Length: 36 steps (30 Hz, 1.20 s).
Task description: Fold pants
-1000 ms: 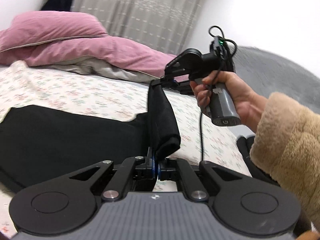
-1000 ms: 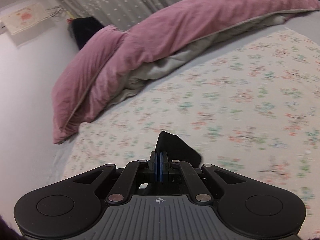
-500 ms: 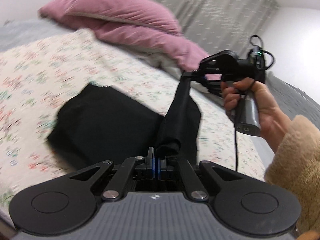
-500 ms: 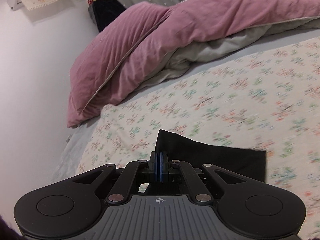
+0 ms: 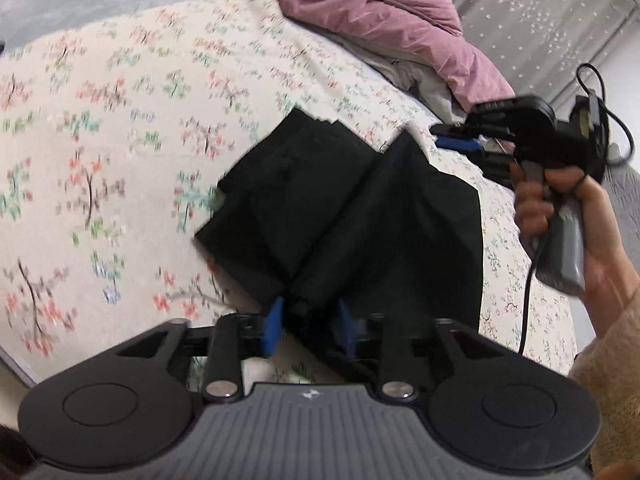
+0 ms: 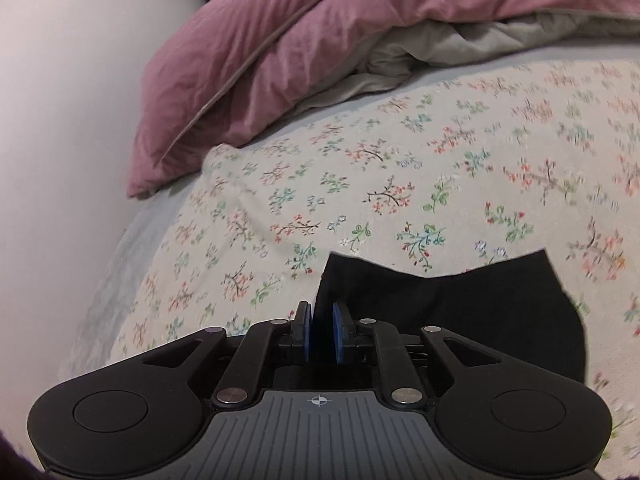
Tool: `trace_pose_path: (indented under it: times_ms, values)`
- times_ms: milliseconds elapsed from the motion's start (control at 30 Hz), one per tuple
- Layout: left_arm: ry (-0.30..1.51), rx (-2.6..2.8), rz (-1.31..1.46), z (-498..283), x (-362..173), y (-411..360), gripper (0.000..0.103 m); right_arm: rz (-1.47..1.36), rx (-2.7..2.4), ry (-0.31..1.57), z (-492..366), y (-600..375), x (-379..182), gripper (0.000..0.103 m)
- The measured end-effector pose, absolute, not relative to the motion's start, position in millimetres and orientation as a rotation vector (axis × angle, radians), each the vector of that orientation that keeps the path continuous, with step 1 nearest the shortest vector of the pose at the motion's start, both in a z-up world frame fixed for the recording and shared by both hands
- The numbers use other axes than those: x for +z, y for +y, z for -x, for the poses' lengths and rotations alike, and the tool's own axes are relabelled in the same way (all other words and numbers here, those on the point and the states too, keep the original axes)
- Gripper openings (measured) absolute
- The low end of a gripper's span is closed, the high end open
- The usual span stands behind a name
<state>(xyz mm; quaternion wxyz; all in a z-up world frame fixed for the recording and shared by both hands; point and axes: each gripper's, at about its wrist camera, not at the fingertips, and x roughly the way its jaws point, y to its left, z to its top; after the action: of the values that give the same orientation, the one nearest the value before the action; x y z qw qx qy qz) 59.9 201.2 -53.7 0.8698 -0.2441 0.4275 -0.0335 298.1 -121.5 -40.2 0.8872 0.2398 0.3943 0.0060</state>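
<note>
The black pants lie folded in a thick stack on the flowered bedsheet. My left gripper is open, its blue pads either side of the stack's near corner. My right gripper is open a little, and the black cloth lies just in front of its blue pads. In the left wrist view the right gripper hovers at the far right corner of the pants, held by a hand.
A pink duvet with a grey underside is heaped at the head of the bed. A white wall runs along the bed's side. A grey curtain hangs behind. A beige fleece sleeve is at the right.
Both grippers carried the held pants end over onto the rest and lowered it. Both then opened, and the cloth now lies folded on the bed.
</note>
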Motion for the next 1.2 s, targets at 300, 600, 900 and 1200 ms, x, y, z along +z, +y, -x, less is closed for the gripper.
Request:
trace_pose_path:
  times_ms: [300,600,900,1200]
  values:
    - [0.884,-0.202,0.283,-113,-26,193,0.091,-0.464,0.067,0.843,-240,-146,-27,0.040]
    - [0.981,-0.356,0.330,-199,-44,197,0.088,-0.455,0.094,0.896,-175,-152,-55,0.051]
    - [0.969,-0.441,0.438,-224,-76,189,0.053,-0.374,0.066,0.874,-145,-143,-71,0.057]
    - [0.876,-0.475,0.391,-211,-46,185,0.025,-0.269,0.067,0.857,-136,-126,-62,0.063]
